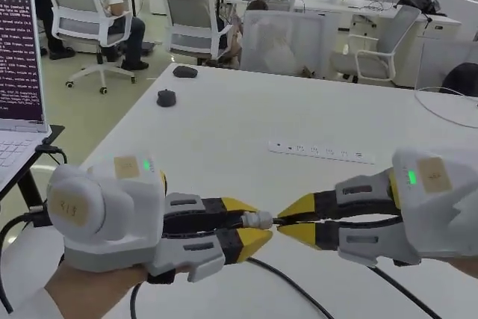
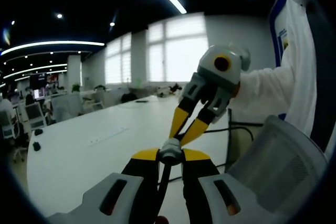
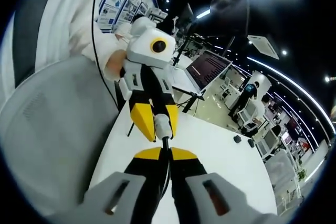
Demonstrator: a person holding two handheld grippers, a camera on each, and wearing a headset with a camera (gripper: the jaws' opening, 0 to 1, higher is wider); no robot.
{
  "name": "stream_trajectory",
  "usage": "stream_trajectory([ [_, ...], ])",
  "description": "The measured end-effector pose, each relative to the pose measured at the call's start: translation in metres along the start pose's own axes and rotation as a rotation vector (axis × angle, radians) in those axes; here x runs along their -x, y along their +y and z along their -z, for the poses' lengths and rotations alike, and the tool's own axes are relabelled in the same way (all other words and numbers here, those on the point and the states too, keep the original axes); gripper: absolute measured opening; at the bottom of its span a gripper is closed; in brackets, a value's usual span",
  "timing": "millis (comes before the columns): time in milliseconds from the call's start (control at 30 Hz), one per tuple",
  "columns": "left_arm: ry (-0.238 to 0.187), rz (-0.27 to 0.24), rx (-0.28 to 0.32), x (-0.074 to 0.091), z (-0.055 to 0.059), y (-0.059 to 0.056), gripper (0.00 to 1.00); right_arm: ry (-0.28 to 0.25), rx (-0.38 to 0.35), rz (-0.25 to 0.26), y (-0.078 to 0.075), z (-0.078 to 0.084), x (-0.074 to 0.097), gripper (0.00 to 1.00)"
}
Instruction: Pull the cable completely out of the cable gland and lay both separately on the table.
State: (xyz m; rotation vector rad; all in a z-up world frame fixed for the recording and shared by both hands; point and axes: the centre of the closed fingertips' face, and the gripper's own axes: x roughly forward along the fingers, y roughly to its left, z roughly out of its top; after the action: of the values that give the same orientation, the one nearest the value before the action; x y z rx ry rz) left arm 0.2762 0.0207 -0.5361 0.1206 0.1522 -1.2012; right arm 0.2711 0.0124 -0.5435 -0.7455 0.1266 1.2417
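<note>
The left gripper (image 1: 258,223) clamps the light, rigid cable gland (image 1: 261,219); the right gripper (image 1: 284,222) pinches the limp, probably slick cable (image 3: 165,142) beside it, sensibly close.

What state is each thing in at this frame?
cable gland: clamped in the left gripper, held above the table, cable still through it.
cable: pinched by the right gripper right beside the gland, not pulled out.
laptop: open, screen lit.
</note>
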Motion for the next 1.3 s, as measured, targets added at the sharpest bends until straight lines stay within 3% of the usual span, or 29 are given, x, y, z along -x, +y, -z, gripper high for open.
stream_trajectory([
  [367, 0.003, -0.027, 0.014, 0.003, 0.001, 0.008, 0.16, 0.006, -0.070, 0.045, -0.007, 0.024, 0.013, 0.04],
  [633, 0.003, -0.039, 0.017, 0.004, 0.001, 0.010, 0.16, 0.060, -0.151, 0.081, -0.007, 0.060, 0.028, 0.04],
  [900, -0.012, -0.058, 0.031, 0.007, -0.002, 0.015, 0.16, 0.150, -0.232, 0.108, -0.003, 0.104, 0.041, 0.04],
  [1300, 0.011, -0.063, 0.015, 0.005, 0.002, 0.013, 0.16, 0.181, -0.277, 0.105, -0.001, 0.109, 0.036, 0.04],
])
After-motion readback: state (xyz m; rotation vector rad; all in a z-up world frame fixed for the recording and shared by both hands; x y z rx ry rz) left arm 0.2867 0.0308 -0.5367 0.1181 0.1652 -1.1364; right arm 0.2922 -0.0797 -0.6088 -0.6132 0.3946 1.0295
